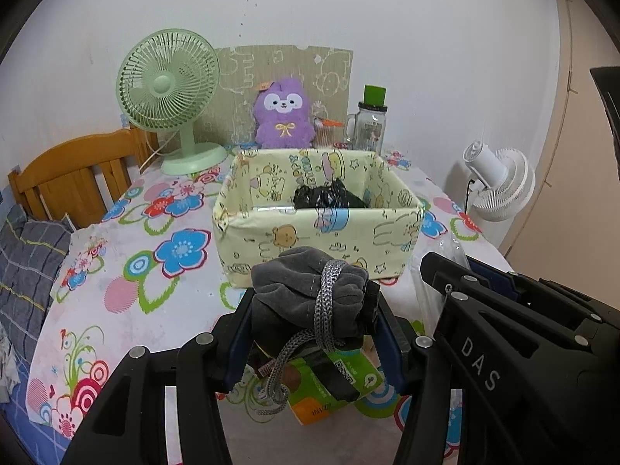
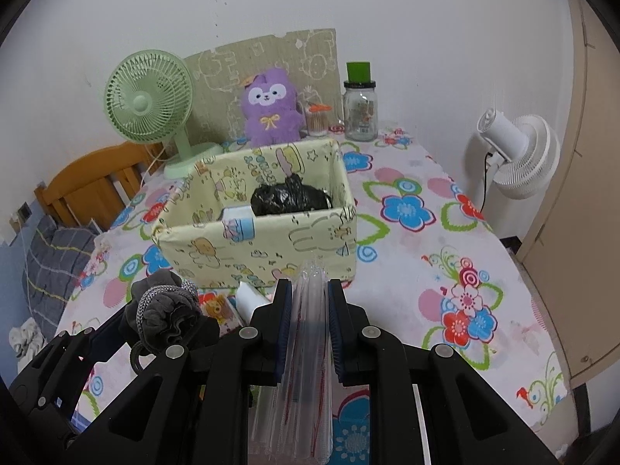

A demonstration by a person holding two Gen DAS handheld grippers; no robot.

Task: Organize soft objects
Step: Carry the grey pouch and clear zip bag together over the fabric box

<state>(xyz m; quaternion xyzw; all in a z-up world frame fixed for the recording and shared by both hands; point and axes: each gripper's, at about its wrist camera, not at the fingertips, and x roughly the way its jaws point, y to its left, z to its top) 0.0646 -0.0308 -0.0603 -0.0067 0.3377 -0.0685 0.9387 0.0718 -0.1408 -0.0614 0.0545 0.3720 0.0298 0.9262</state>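
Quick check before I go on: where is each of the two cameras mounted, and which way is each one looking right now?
Left wrist: sits on the left gripper, looks forward and down at the fabric box; its own fingers clamp a grey drawstring pouch, and the right gripper shows at right.
Right wrist: sits on the right gripper, same heading; its fingers pinch a clear plastic bundle, with the left gripper at lower left.
Shared: box, black bag, green fan, purple plush, jar, white fan.
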